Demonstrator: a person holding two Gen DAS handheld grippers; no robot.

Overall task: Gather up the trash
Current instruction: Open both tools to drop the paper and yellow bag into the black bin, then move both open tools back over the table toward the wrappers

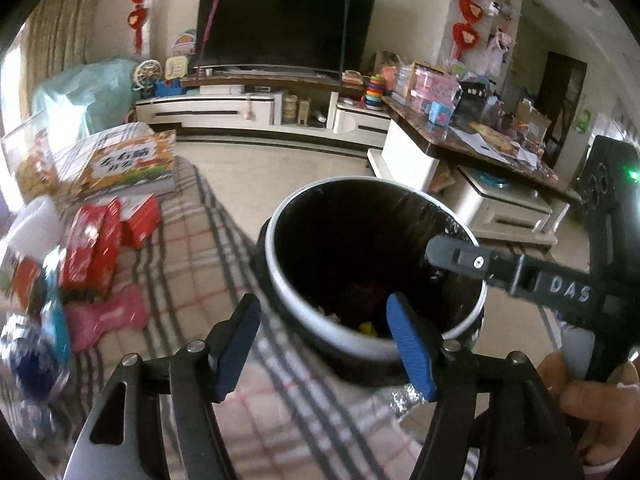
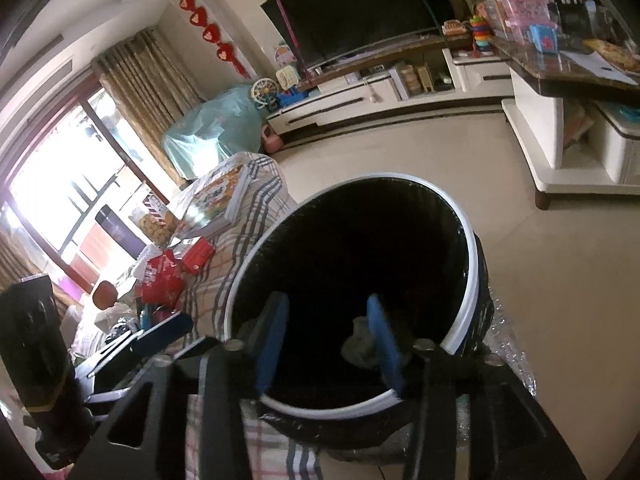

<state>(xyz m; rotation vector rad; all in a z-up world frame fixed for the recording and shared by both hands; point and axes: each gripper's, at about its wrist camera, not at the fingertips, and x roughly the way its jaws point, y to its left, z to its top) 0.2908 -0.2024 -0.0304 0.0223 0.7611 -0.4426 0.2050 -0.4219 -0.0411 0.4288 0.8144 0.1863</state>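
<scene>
A black-lined trash bin with a white rim [image 1: 280, 280] stands beside the plaid-covered surface [image 1: 192, 248]; it fills the right wrist view [image 2: 472, 264] too. Some trash lies at its bottom [image 1: 366, 326], and a pale crumpled piece [image 2: 358, 344] shows inside. My left gripper [image 1: 324, 316] is open and empty, just above the bin's near rim. My right gripper [image 2: 328, 320] is open and empty over the bin's mouth; in the left wrist view its finger [image 1: 460, 258] reaches over the bin's right rim. Red packets [image 1: 100, 240] and a pink wrapper [image 1: 106, 316] lie on the plaid cloth to the left.
A picture book [image 1: 128, 164] lies on the cloth further back. A TV [image 1: 284, 24] on a white cabinet [image 1: 208, 110] stands at the far wall. A cluttered dark-topped table [image 1: 480, 140] is at the right. Beige floor [image 2: 400, 152] lies between.
</scene>
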